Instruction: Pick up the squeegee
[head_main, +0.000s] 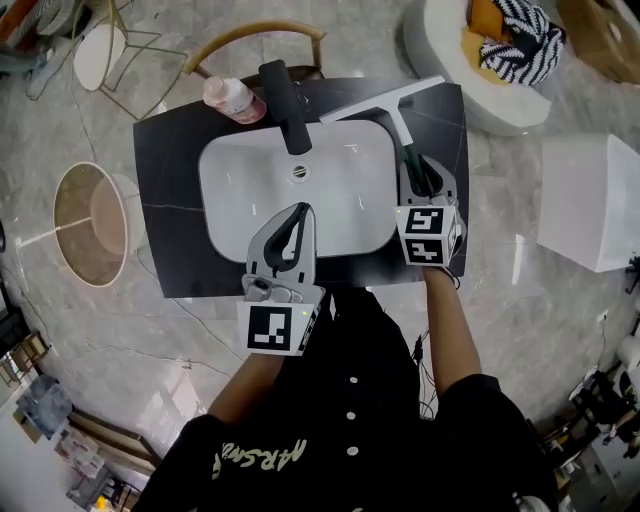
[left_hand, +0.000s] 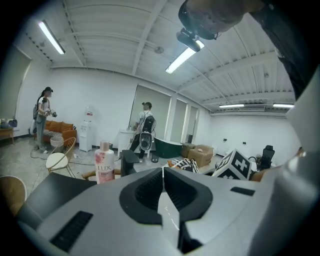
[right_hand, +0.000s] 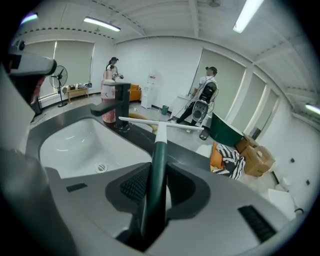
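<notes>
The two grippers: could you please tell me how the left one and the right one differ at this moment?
The right gripper is shut on the squeegee's dark green handle, while the left gripper is shut on nothing. The right gripper hangs over the black counter beside the basin, whereas the left gripper is over the basin's near part. Both carry a marker cube.

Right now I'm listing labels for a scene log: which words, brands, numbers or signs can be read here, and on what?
"LUX": on the pink bottle, read in the left gripper view.
Print on the person's black shirt: upside down and warped, not readable for sure.
Marker cubes: black-and-white square patterns only, no letters or numbers.
Nothing else legible.
</notes>
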